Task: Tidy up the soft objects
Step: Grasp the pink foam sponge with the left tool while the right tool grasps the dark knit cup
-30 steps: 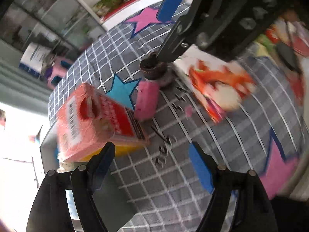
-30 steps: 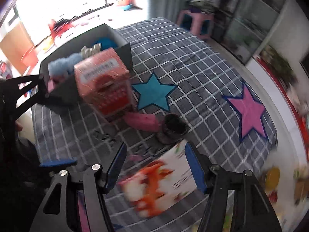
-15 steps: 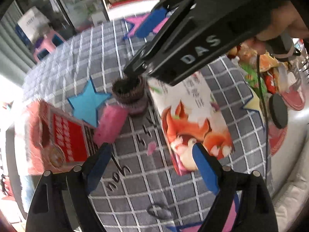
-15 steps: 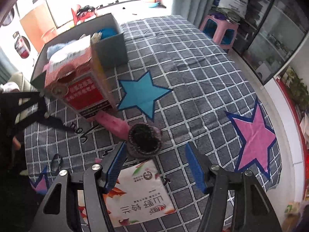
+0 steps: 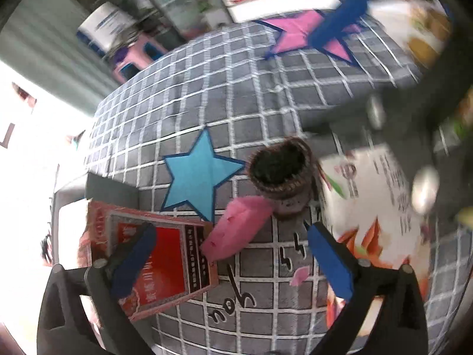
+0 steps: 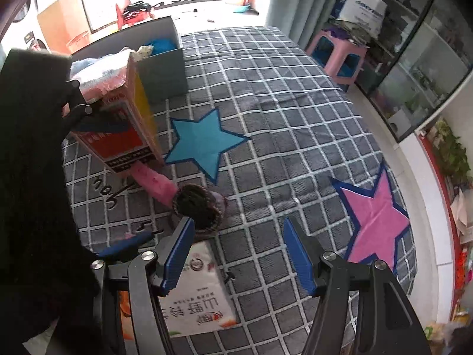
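Note:
A pink soft roll (image 5: 239, 224) lies on the grey checked cloth, touching a dark knitted cup-shaped piece (image 5: 280, 177). Both also show in the right wrist view, the roll (image 6: 153, 183) and the knitted piece (image 6: 198, 204). My left gripper (image 5: 230, 260) is open and empty, just short of the pink roll. My right gripper (image 6: 236, 254) is open and empty, its left finger beside the knitted piece. A grey storage box (image 6: 162, 68) holds blue and pale soft items at the far left.
A red carton (image 5: 153, 260) stands left of the pink roll, in front of the grey box. A white printed bag (image 5: 378, 207) lies right of the knitted piece. A pink stool (image 6: 340, 56) and glass cabinets stand beyond the cloth.
The left gripper has swung left and closer to the pink roll. The right gripper has drawn back and moved right, off the knitted piece. Both stayed open.

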Demonstrator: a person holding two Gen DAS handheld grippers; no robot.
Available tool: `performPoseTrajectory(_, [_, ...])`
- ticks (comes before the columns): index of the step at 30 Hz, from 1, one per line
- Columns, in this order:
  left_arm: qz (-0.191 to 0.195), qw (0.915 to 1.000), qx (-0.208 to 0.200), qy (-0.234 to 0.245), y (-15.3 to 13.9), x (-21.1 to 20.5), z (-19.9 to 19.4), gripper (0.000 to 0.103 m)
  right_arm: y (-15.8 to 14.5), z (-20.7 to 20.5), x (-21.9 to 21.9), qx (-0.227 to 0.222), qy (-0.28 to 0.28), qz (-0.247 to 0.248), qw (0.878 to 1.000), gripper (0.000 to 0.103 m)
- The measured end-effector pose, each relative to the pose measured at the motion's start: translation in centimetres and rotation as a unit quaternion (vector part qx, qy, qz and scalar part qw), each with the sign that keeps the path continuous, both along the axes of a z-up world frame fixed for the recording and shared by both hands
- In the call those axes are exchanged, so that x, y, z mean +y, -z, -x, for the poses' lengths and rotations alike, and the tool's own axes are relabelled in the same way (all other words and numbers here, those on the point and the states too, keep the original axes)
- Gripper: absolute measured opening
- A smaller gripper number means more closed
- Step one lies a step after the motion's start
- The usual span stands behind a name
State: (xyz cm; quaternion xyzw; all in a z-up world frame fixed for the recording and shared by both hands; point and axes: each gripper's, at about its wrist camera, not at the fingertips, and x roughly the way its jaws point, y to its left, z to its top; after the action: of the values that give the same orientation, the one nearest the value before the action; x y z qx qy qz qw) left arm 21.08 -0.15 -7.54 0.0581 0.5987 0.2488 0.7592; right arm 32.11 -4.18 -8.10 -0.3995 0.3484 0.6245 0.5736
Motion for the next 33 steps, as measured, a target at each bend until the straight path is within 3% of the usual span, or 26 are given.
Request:
performPoseTrajectory(3, [-0.012, 0.9991, 0.033, 0.024, 1.2, -0.6, -0.7, 0.103, 0.6, -0.3, -0.3, -0.021, -0.004, 0.013, 1.000, 0.064])
performPoseTrajectory(5, [-0.010, 0.9984, 0.041, 0.038, 0.3, -1.1, -0.3, 0.103, 0.7, -0.6, -0.7, -0.020, 0.000, 0.014, 1.000, 0.064])
performPoseTrajectory(8, [-0.049, 0.9964, -0.013, 0.067, -3.5, -2.4, 1.6, 0.103, 0.1, -2.0, -1.1, 0.007, 0.040, -0.007, 0.999, 0.064])
performPoseTrajectory(10, [-0.023, 0.9940, -0.045, 0.097, -5.6, -3.4, 4.7, 0.103, -0.7, -2.8, -0.4, 0.042, 0.073, -0.030, 0.996, 0.064])
performPoseTrajectory(11, [-0.014, 0.9926, -0.051, 0.110, -6.0, -3.8, 6.5, 0.103, -1.1, -2.3, 0.4, 0.038, 0.067, -0.041, 0.996, 0.064])
performPoseTrajectory(15, [-0.001, 0.9897, -0.013, 0.143, -4.9, -4.9, 12.3, 0.103, 0.1, 1.4, 4.4, -0.070, 0.017, -0.035, 0.997, 0.064])
performPoseTrajectory(19, [0.008, 0.9894, 0.046, 0.137, -1.6, -4.7, 16.4, 0.103, 5.7, 1.1, 8.8, -0.099, 0.053, 0.052, 0.992, 0.064])
performPoseTrajectory(20, [0.012, 0.9898, 0.052, 0.132, -1.0, -4.6, 17.1, 0.103, 6.9, 1.2, 9.2, -0.089, 0.052, 0.080, 0.991, 0.064])
performPoseTrajectory(21, [0.014, 0.9899, 0.055, 0.130, -0.6, -4.6, 17.6, 0.103, 7.7, 1.4, 9.4, -0.037, 0.042, 0.111, 0.992, 0.064])
performPoseTrajectory(22, [0.016, 0.9904, 0.055, 0.126, 0.0, -4.4, 18.1, 0.103, 7.7, 1.7, 9.2, 0.073, 0.024, 0.130, 0.988, 0.062])
performPoseTrajectory(23, [0.019, 0.9905, 0.054, 0.125, 0.1, -4.3, 18.3, 0.103, 7.1, 2.0, 8.9, 0.170, 0.007, 0.132, 0.976, 0.062])
performPoseTrajectory(24, [0.024, 0.9904, 0.051, 0.127, 0.3, -4.3, 18.5, 0.103, 5.9, 2.5, 8.3, 0.228, -0.016, 0.114, 0.967, 0.062])
performPoseTrajectory(25, [0.025, 0.9901, 0.048, 0.129, 0.7, -4.1, 18.4, 0.103, 5.0, 3.1, 7.8, 0.205, -0.024, 0.098, 0.974, 0.062])
performPoseTrajectory(26, [0.026, 0.9897, 0.045, 0.134, 0.8, -4.1, 18.4, 0.103, 4.4, 3.4, 7.5, 0.129, -0.021, 0.092, 0.987, 0.062])
performPoseTrajectory(27, [0.029, 0.9892, 0.041, 0.137, 1.0, -4.2, 18.2, 0.103, 4.4, 3.1, 7.4, 0.105, -0.011, 0.096, 0.990, 0.062])
performPoseTrajectory(30, [0.054, 0.9855, 0.025, 0.159, 1.6, -4.7, 17.5, 0.103, 3.7, 1.2, 6.9, 0.125, 0.039, 0.080, 0.988, 0.062])
performPoseTrajectory(33, [0.106, 0.9837, 0.013, 0.145, 2.5, -4.0, 16.0, 0.103, 3.1, 1.9, 6.3, 0.136, 0.033, 0.086, 0.986, 0.062])
